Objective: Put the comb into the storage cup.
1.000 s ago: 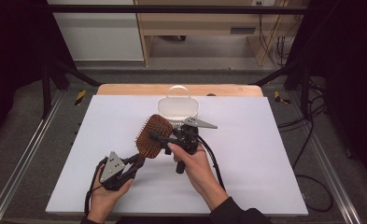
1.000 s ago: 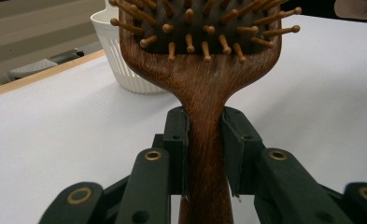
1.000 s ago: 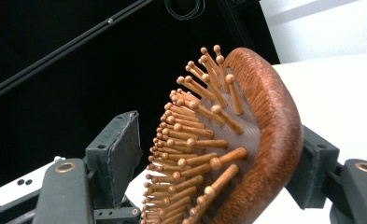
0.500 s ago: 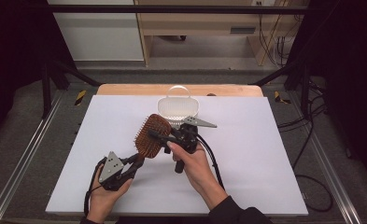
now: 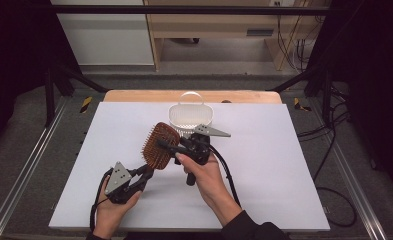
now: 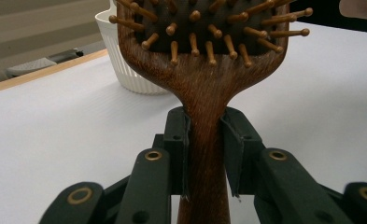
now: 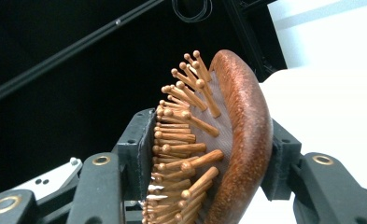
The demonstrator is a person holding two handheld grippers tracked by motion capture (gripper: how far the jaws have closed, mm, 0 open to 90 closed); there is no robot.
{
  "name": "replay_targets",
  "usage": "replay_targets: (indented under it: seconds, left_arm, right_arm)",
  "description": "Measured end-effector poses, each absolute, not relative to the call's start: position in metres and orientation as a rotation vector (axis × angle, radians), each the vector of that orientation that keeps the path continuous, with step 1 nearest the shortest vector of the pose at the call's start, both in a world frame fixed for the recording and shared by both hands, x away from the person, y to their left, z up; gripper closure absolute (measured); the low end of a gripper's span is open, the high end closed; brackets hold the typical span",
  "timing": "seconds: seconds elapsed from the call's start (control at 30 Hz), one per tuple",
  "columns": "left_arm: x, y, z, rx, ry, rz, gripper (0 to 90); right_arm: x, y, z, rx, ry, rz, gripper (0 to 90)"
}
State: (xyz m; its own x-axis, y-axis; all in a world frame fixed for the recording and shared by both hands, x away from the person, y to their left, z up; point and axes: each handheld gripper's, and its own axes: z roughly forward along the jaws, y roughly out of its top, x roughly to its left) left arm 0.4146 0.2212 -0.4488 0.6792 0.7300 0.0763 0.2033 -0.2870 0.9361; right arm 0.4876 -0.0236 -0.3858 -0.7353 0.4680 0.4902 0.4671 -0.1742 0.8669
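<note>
Wooden paddle hairbrush held above white worktop, near centre. Left hand-held gripper: clamped on brush handle, pads either side of neck. Right hand-held gripper: jaws just been closing, brush head between them; one pad on bristle tips, other on curved back. Step in hand, judged: transfer of brush from left to right. Next move calls for confirmed right grip, then left release. White slatted basket beyond, likely destination.
</note>
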Motion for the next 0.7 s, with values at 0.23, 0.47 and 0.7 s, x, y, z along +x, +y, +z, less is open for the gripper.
replay_targets:
  seconds: [0.23,0.47,0.7]
  left_arm:
    - [0.415,0.223,-0.449,1.812,0.738,0.613,72.5]
    - [0.416,0.226,-0.450,1.792,0.736,0.616,72.3]
    - [0.417,0.229,-0.452,1.739,0.729,0.593,71.1]
  right_arm:
    - [0.485,-0.020,-0.381,1.135,2.018,2.124,49.3]
    - [0.479,-0.013,-0.374,1.089,2.024,2.094,51.3]
    - [0.477,-0.010,-0.368,1.070,2.020,2.087,51.6]
